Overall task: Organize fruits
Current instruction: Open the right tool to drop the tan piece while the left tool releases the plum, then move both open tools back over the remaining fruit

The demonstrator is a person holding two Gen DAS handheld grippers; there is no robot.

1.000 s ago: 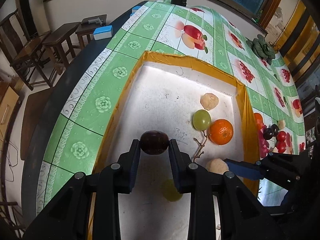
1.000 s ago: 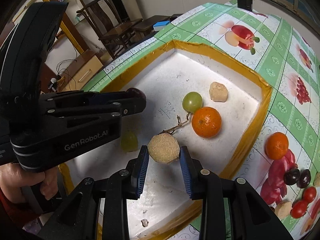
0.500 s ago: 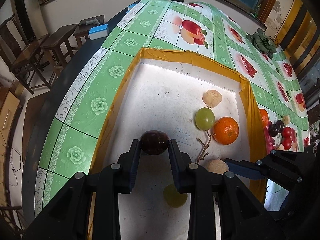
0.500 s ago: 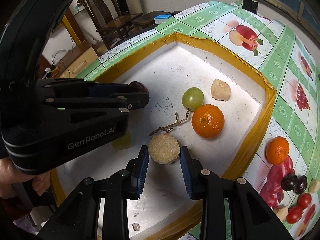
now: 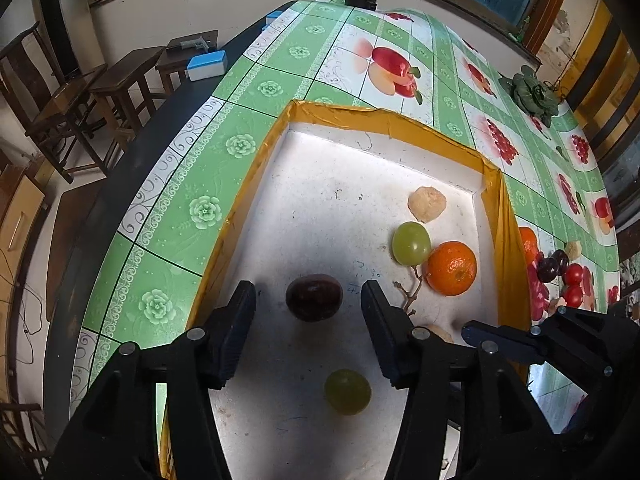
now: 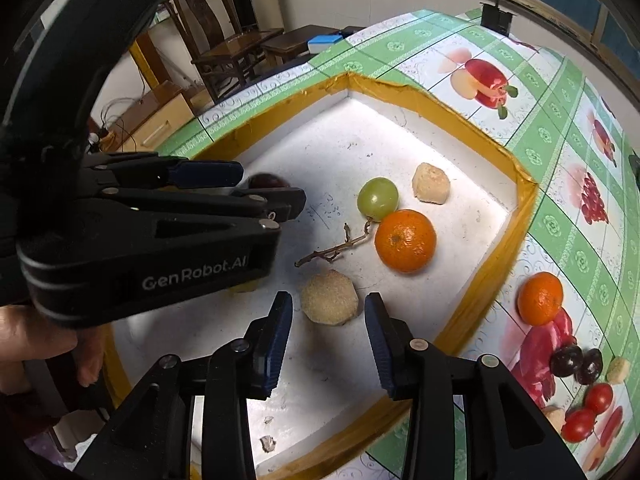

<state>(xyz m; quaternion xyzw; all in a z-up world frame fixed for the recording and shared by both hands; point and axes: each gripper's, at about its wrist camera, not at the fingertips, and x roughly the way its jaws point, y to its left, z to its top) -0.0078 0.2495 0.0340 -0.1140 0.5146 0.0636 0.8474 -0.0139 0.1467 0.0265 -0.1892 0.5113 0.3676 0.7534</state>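
Two tools hang over the white tray (image 5: 340, 168), and both are letting go at this moment. The left tool (image 5: 308, 300) has its jaws opening, with the dark plum (image 5: 314, 297) lying between them on the tray floor and clear gaps on either side, so nothing presses on it. The right tool (image 6: 328, 318) is opening too; the tan rough-skinned fruit (image 6: 329, 297) sits between its fingers, just beyond the tips, with a sliver of daylight each side.

The relation that matters next: each fruit lies straight ahead of its own tool, and each tool points steeply down, so a clean retreat probably means lifting back along the fingers rather than sweeping sideways. The plum is slightly oval, its long axis running left to right across the jaws.

Farther off and to the right sit a green grape (image 5: 411, 243) touching an orange (image 5: 452, 268), a bare grape stem (image 6: 336, 248) and another tan fruit (image 5: 427, 204) near the far corner. A second green grape (image 5: 347, 391) lies nearer than the plum, beneath the left tool.

The tray has a yellow taped rim and rests on a surface (image 5: 280, 80) covered by a green fruit-print cloth. Dark wooden chairs (image 5: 52, 92) stand on the left, and windows run along the far wall.
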